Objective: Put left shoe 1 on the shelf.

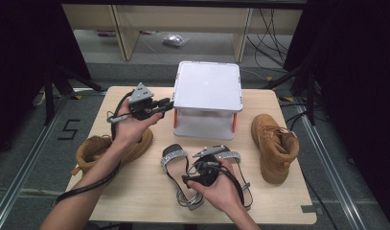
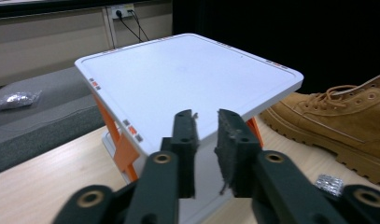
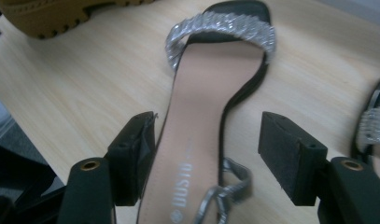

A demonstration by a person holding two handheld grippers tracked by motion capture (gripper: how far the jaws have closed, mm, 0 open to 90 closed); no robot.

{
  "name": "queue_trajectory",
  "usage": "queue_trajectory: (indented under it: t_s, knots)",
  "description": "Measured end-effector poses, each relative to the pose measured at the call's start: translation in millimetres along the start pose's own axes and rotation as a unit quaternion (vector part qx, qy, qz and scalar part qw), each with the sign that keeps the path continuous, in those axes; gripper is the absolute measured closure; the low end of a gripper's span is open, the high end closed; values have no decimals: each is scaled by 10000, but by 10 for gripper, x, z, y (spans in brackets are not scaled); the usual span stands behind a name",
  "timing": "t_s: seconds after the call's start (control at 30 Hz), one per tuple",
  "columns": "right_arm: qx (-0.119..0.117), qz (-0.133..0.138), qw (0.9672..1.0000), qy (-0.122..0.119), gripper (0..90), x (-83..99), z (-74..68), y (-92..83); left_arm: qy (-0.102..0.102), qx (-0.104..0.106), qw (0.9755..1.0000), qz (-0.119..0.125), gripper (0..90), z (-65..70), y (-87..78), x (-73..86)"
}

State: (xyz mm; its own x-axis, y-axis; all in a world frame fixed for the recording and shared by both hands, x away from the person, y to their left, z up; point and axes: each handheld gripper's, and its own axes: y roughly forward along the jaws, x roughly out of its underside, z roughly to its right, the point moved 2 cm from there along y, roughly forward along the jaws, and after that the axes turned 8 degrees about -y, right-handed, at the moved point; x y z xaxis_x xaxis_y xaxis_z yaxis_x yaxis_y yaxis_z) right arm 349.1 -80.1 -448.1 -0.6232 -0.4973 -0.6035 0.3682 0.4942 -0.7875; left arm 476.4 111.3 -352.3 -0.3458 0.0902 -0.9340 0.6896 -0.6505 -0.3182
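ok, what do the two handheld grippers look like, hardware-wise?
Both are black. The left gripper carries a grey three-cornered plate on top and trails a thick black cable. The right gripper has two blocky black fingers with dark, frayed pads and brass-coloured pivot rivets. The forearms are bare, with no sleeves.

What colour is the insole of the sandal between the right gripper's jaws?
Pale pink-beige insole, black edge, clearest in the right gripper view.

Light wooden table (image 1: 135, 191), white orange-legged stand (image 1: 208, 86) at back, two tan boots (image 1: 274, 146), two rhinestone sandals (image 1: 176, 165)
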Motion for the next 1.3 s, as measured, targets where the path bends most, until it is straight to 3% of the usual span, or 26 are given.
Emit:
queue_trajectory:
  t_s: [0.03,0.07,0.1,0.17,0.2,0.37,0.5,0.57,0.7,0.8,0.93,1.0,1.03,1.17,1.3]
  knots:
    - [-76,-186,9998,-13,356,-29,-44,39,-4,-30,10000,-78,808,1,122,-39]
    - [-87,-280,9996,-61,348,-45,-55,67,-4,-30,10000,-78,819,1,122,-39]
    - [-108,-379,9992,-78,344,-61,-72,97,57,-65,9999,-143,827,-7,249,-66]
    - [-97,-446,9988,-149,338,-76,-80,130,42,-109,9998,-181,828,-12,324,-73]
    - [-83,-618,9980,-134,338,-101,-107,188,48,-141,9996,-227,826,-19,416,-76]
    - [-38,-927,9953,-290,309,-168,-132,304,-62,-123,9993,-358,838,0,592,-55]
    - [70,-1146,9928,-332,292,-215,-113,394,-97,-134,9988,-462,863,12,656,-46]
    - [91,-1322,9907,-291,290,-214,-107,439,-248,-98,9983,-519,877,20,682,-38]
    - [78,-1504,9880,-342,289,-201,-95,525,-123,-215,9975,-669,890,-7,711,-26]
    - [63,-1577,9867,-398,283,-197,-92,564,-141,-270,9977,-601,891,-11,740,-12]
    - [50,-1811,9826,-412,277,-188,-107,640,-72,-392,9967,-701,890,-60,774,32]
    - [40,-1811,9821,-519,277,-187,-91,668,-139,-394,9972,-621,891,-69,797,56]
    - [37,-1862,9816,-421,280,-186,-107,671,-139,-394,9972,-621,891,-69,797,56]
    - [41,-1873,9812,-468,285,-190,-107,692,-214,-405,9973,-578,892,-87,811,60]
    - [79,-1981,9790,-480,294,-199,-98,723,-103,-449,9970,-617,894,-105,824,57]
